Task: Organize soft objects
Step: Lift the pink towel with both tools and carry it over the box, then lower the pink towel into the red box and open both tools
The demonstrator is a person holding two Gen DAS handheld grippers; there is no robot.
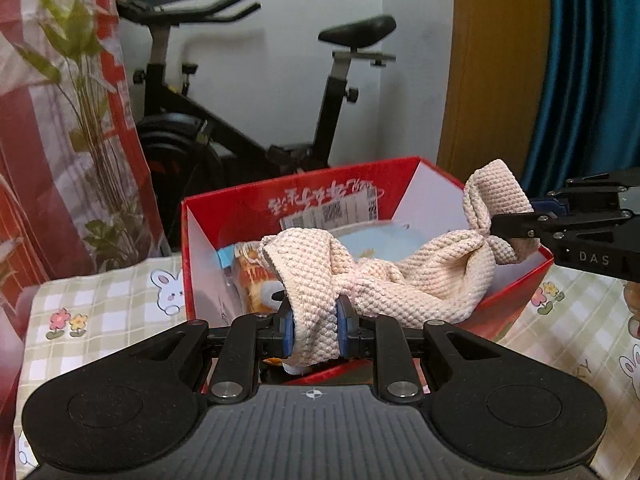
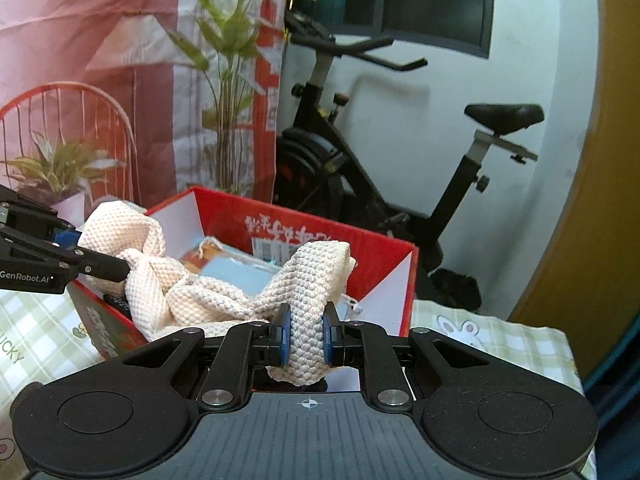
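Observation:
A cream knitted cloth (image 1: pixel 420 268) hangs stretched over an open red box (image 1: pixel 224 208) between both grippers. My left gripper (image 1: pixel 315 326) is shut on one end of the cloth, just in front of the box's near wall. My right gripper (image 2: pixel 306 334) is shut on the other end; the cloth (image 2: pixel 208 300) sags into the red box (image 2: pixel 384 256). The right gripper also shows at the right in the left wrist view (image 1: pixel 520 228), and the left gripper shows at the left in the right wrist view (image 2: pixel 108 266). Inside the box lie an orange snack pack (image 1: pixel 254 276) and a light blue pack (image 1: pixel 380 240).
The box stands on a table with a green checked cloth with bunny prints (image 1: pixel 100 312). An exercise bike (image 1: pixel 224 128) stands behind it by a white wall. A leafy plant (image 2: pixel 228 80) and a red-white curtain (image 1: pixel 32 160) are to the left. A wooden panel (image 1: pixel 492 80) is to the right.

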